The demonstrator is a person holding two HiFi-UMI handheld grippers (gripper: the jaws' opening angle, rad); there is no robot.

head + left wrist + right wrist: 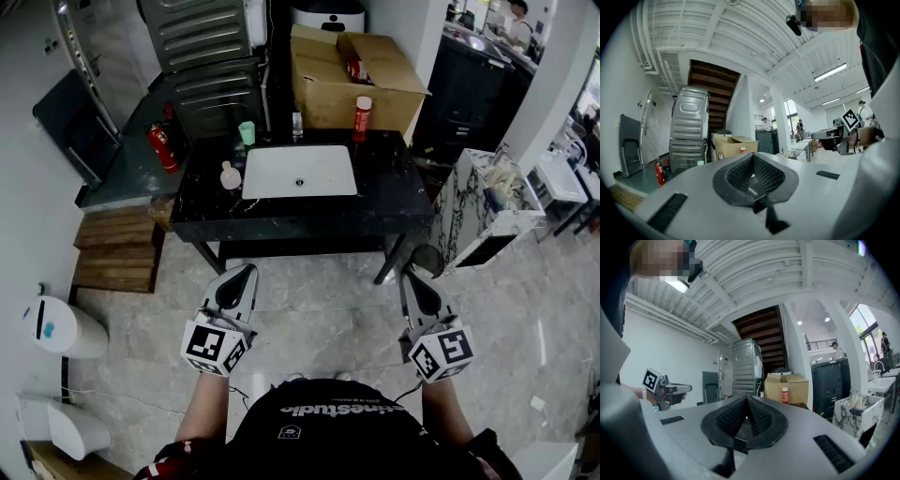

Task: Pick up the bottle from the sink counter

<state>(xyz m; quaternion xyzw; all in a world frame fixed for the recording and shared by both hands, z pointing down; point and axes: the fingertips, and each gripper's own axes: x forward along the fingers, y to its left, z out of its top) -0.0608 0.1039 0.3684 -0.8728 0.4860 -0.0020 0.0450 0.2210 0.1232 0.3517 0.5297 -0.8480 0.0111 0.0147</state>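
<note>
Bottle [362, 117] untouched, left tongs [246, 273], right tongs [413, 275] closed

Head view: even indoor light, fairly bright, no hard shadows, just soft shade under the table [394, 202] onto the floor [319, 309]. The white sink [299, 172] is the brightest spot, nearly blown out. Straight lines bow twd the edges.

Both gripper views: strong fisheye w/ black vignette in the corners.

Left gripper view: ceiling strip light [829, 72] plus daylight thru the windows [791, 115], which wash out.

Right gripper view: strip light [677, 284] glares upper left, window [868, 319] overexposed.

The left gripper [753, 161] & right gripper [746, 404] are soft up close; the bg is sharper.
</note>
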